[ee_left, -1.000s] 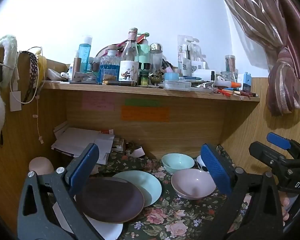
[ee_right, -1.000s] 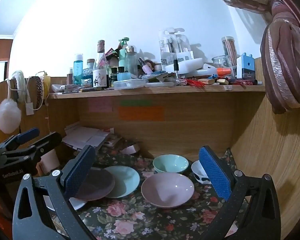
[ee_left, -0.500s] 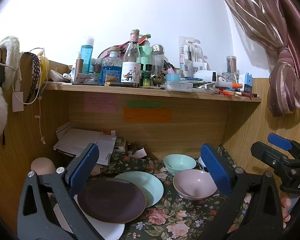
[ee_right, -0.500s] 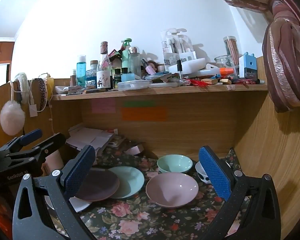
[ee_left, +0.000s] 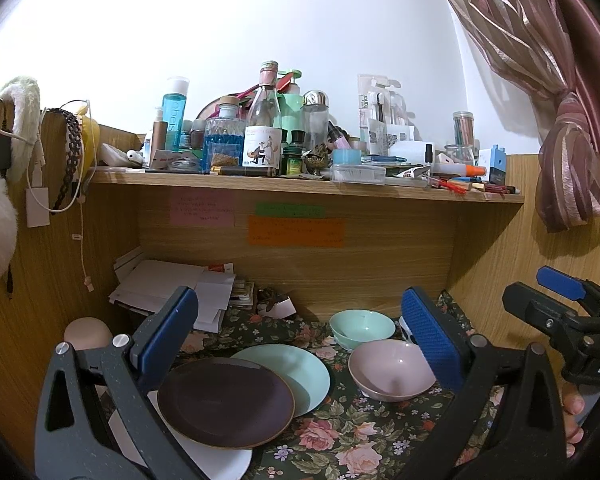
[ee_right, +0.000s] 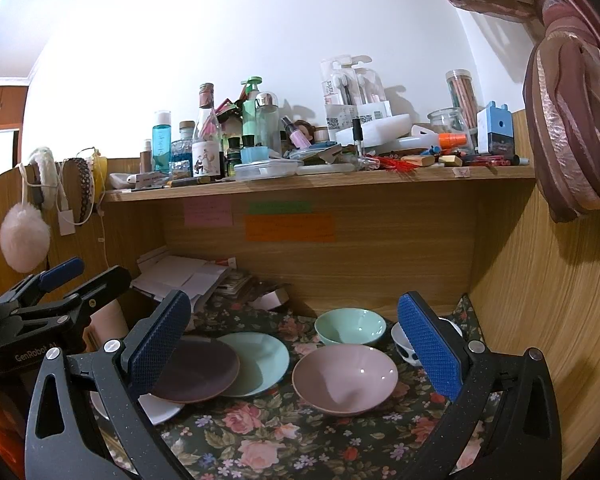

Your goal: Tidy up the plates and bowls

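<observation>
Plates and bowls sit untouched on the floral tabletop [ee_right: 284, 440]: dark plate [ee_left: 225, 407] overlapping the teal plate [ee_left: 300, 372], pink bowl [ee_right: 345, 378] before the teal bowl [ee_right: 350, 325]. Over the last second both views have merely drifted back slightly; left claw [ee_left: 300, 340] and right claw [ee_right: 296, 344] hang wide, empty. Sorting seems not yet begun.

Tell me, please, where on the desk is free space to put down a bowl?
Bare floral cloth lies in front of the pink bowl and dark plate. The back is crowded: papers, mint bowl, mint plate.
</observation>
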`<state>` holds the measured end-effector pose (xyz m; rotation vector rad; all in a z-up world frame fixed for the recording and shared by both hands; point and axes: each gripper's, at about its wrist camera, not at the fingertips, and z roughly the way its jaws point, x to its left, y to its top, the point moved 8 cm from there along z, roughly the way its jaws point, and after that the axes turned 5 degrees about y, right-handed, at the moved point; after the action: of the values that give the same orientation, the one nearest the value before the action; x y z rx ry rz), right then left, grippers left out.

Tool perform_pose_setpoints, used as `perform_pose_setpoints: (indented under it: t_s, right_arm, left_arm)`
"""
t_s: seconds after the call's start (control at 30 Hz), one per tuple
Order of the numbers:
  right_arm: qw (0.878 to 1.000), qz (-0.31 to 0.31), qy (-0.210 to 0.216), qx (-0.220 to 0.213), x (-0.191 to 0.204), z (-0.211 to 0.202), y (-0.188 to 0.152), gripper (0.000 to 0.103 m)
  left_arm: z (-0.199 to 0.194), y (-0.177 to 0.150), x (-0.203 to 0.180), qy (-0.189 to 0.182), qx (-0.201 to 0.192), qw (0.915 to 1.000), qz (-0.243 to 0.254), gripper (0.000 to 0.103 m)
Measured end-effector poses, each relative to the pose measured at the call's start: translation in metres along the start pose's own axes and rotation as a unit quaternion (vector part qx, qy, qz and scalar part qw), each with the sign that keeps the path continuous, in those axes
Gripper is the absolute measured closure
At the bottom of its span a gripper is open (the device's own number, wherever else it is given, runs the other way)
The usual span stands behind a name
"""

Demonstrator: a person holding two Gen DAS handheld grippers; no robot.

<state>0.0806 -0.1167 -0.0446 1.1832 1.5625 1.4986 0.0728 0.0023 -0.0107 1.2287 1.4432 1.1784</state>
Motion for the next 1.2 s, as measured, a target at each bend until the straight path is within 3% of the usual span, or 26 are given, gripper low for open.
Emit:
perform_pose_setpoints:
  t_s: [1.2]
  right_arm:
    - [1.0, 0.001, 0.001, 0.007, 0.0042, 0.0055, -0.0027, 0.0]
  left_arm:
    - [0.0042, -0.0036, 0.0037, 0.001, 0.003, 1.0, -0.002, 0.0]
